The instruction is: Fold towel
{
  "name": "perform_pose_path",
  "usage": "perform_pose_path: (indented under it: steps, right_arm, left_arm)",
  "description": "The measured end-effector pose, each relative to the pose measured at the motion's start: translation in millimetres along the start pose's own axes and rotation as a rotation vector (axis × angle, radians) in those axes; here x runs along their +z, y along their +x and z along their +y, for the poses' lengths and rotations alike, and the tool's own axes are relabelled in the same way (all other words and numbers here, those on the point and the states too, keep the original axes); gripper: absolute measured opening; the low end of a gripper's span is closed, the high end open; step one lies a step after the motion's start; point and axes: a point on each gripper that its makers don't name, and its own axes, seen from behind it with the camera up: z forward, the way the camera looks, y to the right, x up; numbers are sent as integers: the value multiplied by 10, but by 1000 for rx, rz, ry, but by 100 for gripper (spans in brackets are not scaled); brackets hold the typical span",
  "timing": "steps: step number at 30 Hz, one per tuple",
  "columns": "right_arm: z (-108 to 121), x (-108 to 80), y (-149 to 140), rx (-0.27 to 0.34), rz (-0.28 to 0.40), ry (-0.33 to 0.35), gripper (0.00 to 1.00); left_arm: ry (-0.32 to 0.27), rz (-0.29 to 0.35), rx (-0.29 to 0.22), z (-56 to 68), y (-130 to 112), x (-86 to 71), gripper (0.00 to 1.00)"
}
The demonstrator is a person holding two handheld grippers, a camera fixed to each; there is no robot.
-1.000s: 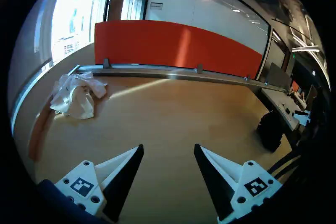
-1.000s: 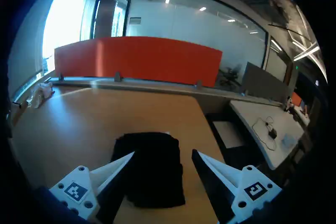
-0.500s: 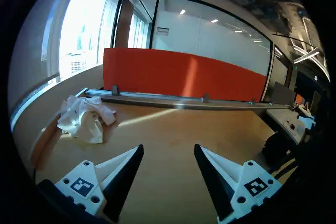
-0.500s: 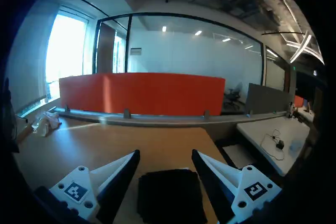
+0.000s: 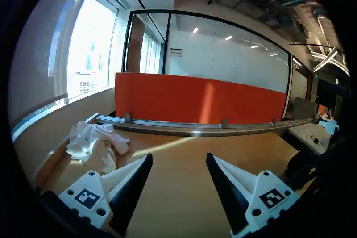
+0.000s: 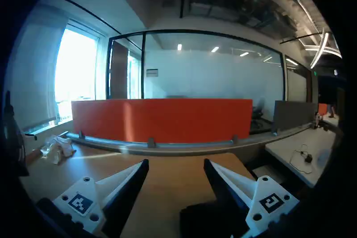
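Observation:
A crumpled white towel (image 5: 94,144) lies on the wooden table (image 5: 178,166) at the left, just ahead of my left gripper (image 5: 178,166), which is open with nothing between its fingers. The same white towel (image 6: 57,148) shows small at the far left in the right gripper view. A folded black towel (image 6: 203,220) lies low at the table's near edge, partly hidden behind the right finger of my right gripper (image 6: 176,169), which is open and holds nothing.
An orange divider panel (image 5: 201,104) on a metal rail (image 5: 178,126) closes the back of the table. A window (image 5: 89,59) runs along the left. A second white desk (image 6: 303,148) with a cable stands to the right. A dark object (image 5: 303,166) sits at the right edge.
Both grippers have tilted upward, so the table sinks in both views. The black towel has slid to the bottom of the right gripper view. Both stay open.

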Motion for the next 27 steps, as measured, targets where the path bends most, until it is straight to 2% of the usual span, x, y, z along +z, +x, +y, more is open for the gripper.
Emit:
perform_pose_path:
  steps: [5,11,20,27]
  right_arm:
    - [-322,81,100,8,30,36,95]
    - [-632,169,141,-2,42,63,95]
    - [-919,248,105,-25,43,62,95]
    - [-1066,276,79,-32,25,62,95]
  left_arm:
    - [10,32,-12,-58,115,8,89]
    - [13,58,5,-93,229,17,89]
    - [24,84,9,-172,317,20,89]
    - [32,100,4,-255,297,35,89]
